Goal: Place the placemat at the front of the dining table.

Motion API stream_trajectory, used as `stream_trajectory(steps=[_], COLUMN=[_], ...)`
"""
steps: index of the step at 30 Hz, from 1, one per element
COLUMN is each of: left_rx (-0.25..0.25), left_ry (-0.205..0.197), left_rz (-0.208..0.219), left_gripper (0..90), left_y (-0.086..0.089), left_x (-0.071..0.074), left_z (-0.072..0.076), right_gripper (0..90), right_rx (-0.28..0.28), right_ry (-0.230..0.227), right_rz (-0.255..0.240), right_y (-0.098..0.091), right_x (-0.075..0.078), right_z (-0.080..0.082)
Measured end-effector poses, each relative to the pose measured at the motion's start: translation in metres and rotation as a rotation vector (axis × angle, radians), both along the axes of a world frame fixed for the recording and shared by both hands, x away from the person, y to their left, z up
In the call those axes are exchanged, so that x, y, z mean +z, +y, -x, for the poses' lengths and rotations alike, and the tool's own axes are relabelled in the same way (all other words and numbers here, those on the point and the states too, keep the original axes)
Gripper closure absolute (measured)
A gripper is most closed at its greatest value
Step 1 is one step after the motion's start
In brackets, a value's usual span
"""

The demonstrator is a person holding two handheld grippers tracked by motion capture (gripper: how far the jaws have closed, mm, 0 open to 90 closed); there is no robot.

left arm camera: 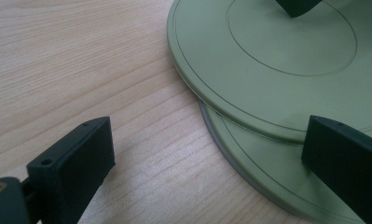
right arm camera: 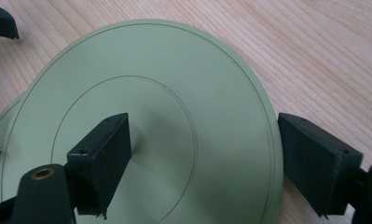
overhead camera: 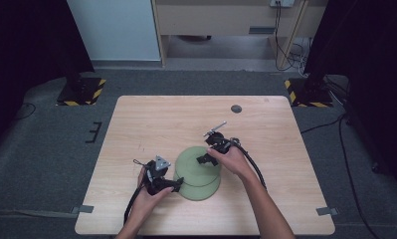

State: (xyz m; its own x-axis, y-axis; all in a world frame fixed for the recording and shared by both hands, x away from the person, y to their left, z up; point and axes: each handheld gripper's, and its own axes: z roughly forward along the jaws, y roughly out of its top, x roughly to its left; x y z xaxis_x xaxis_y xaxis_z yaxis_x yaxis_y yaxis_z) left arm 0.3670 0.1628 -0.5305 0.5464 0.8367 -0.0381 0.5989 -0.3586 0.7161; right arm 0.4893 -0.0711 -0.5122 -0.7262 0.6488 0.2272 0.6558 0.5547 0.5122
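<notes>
Top plate: a sage-green round plate [overhead camera: 198, 163] lay upside down on a second one, shifted away from the person so that the two did not line up; its ringed underside faced up [right arm camera: 141, 140].
Bottom plate: a matching green plate [overhead camera: 202, 189] rested flat on the counter, its near rim sticking out from under the top one [left arm camera: 249, 158].
Counter: pale wood-grain counter [overhead camera: 151, 124], with the plates a little right of middle, toward the person's edge.
Left tool: the left tool [overhead camera: 177, 184] sat low at the left rim of the stack, jaws wide apart; one jaw stood over bare wood, the other over the bottom plate's rim [left arm camera: 207, 154], nothing gripped.
Right tool: the right tool [overhead camera: 202, 160] reached over the top plate from the far right, jaws wide, one jaw on the plate's underside, the other outside its rim [right arm camera: 207, 158]; whether the pads pressed on the rim could not be told.
Grey disc: a small dark grey disc [overhead camera: 236, 108] lay near the counter's far edge.
</notes>
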Motion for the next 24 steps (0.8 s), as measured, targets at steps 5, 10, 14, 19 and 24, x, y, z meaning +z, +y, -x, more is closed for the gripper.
stream_trajectory(steps=[5, 10, 14, 19, 24], left_rx=[0.011, 0.020, 0.023, 0.027, 0.034], left_ry=[-0.017, -0.011, -0.008, -0.004, -0.001], left_rz=[-0.018, -0.009, -0.008, -0.006, -0.004], left_gripper=[0.1, 0.0, 0.0, 0.0, 0.0], left_y=[-0.002, -0.002, -0.002, -0.002, -0.002], left_x=[0.000, 0.000, 0.000, 0.000, 0.001], left_z=[0.001, 0.001, 0.001, -0.001, -0.002], right_gripper=[21.1, 22.0, 22.7, 22.8, 27.3], right_rx=[0.001, -0.004, 0.011, 0.024, 0.036], right_ry=[-0.001, -0.008, -0.025, -0.042, -0.071], right_rz=[-0.004, -0.037, -0.044, -0.035, -0.018], right_y=[-0.003, -0.007, -0.009, -0.010, -0.009], right_x=[0.005, 0.015, 0.023, 0.030, 0.035], right_z=[0.002, 0.003, 0.006, 0.012, 0.016])
